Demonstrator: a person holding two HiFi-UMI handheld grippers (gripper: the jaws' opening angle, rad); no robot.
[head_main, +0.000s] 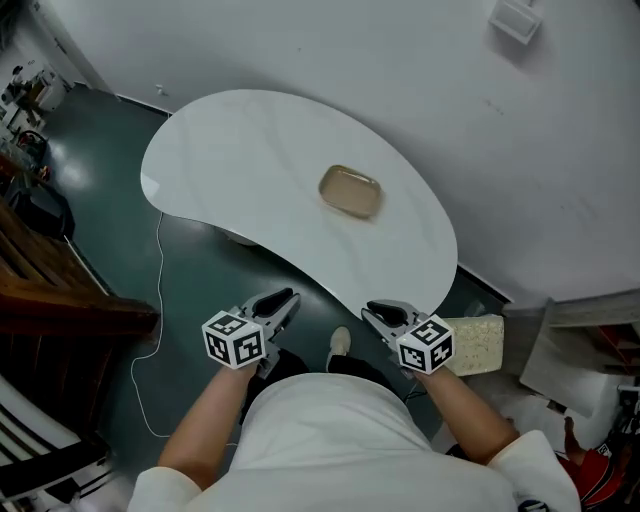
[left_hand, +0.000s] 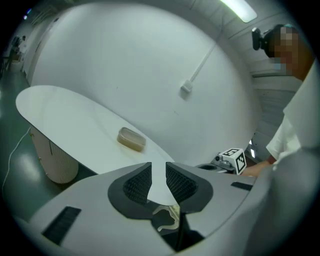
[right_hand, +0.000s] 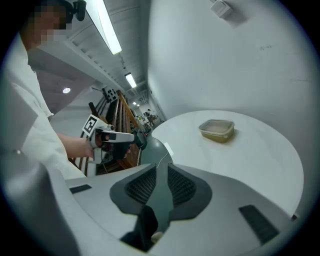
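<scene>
A shallow tan lidded container (head_main: 350, 191) sits near the far edge of a white kidney-shaped table (head_main: 230, 150). My left gripper (head_main: 283, 300) hovers over the floor just short of the table's near edge, jaws drawn to a narrow slit with nothing between them. My right gripper (head_main: 378, 313) is level with it on the right, also closed to a slit and empty. In the left gripper view the container (left_hand: 131, 139) lies beyond the gripper (left_hand: 158, 175), with the right gripper (left_hand: 232, 160) alongside. The right gripper view shows the container (right_hand: 217, 130) ahead of the gripper (right_hand: 161, 177).
A beige foam block (head_main: 478, 343) lies on the floor by the table's right end. A white cable (head_main: 150, 330) trails over the dark green floor at left, near wooden furniture (head_main: 40, 290). The table stands on a ribbed pedestal (left_hand: 52, 160). A grey wall runs behind.
</scene>
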